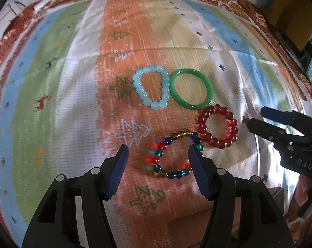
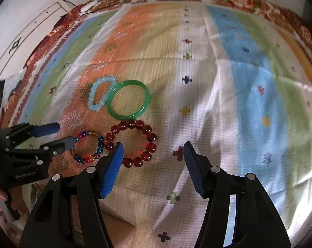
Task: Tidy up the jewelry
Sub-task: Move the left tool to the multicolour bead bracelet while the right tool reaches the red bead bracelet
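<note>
Both grippers, left (image 1: 158, 150) and right (image 2: 153, 147), gape (unladen); four bracelets: three beaded (image 1: 218, 127), one bangle (image 1: 192, 88)

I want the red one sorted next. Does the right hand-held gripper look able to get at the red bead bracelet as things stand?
Probably yes. The right hand-held gripper is open, with the red bead bracelet lying flat just ahead of its left finger. Nothing covers it, though the multicolored bead bracelet and green bangle lie right beside it.

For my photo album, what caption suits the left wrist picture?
Open left gripper straddles a multicolored bead bracelet, with red, green and pale blue bracelets beyond.
</note>
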`<state>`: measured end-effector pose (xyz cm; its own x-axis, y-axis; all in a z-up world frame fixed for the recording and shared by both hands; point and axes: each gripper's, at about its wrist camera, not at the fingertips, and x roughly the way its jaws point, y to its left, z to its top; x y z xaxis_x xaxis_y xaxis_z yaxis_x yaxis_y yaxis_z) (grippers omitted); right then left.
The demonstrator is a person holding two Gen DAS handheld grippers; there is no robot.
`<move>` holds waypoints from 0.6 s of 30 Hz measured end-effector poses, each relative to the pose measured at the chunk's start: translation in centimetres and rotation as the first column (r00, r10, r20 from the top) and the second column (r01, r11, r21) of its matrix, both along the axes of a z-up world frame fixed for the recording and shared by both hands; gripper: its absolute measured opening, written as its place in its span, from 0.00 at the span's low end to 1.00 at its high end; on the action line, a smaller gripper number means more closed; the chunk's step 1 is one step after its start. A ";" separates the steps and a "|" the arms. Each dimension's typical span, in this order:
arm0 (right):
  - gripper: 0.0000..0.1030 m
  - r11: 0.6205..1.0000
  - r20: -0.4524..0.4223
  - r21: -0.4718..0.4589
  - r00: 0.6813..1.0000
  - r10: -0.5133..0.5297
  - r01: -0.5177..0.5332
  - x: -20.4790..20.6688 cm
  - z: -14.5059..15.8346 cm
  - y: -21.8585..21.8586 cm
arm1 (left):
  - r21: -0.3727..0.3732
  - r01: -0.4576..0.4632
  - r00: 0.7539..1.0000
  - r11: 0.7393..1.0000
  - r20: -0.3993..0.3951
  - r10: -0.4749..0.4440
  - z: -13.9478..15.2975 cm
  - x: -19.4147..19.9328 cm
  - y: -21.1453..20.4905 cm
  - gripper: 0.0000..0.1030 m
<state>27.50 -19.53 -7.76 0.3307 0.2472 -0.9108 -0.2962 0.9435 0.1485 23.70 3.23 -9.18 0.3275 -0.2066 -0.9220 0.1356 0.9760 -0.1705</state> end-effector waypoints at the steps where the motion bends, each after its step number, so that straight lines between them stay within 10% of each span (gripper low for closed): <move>1: 0.58 1.000 -0.006 -0.012 1.000 -0.001 0.001 0.1 -0.3 0.1 | 0.001 0.003 1.000 1.000 -0.007 -0.003 -0.2 0.1 0.0 0.58; 18: 0.58 0.997 -0.062 -0.074 0.998 0.025 -0.030 2.3 -3.2 1.4 | 0.080 0.088 0.996 0.993 -0.021 -0.086 -2.3 2.0 -1.0 0.57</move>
<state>29.78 -18.17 -11.00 0.2676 0.1861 -0.9454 -0.3149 0.9442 0.0967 25.68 2.26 -11.46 0.2951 -0.1579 -0.9423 0.2185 0.9713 -0.0943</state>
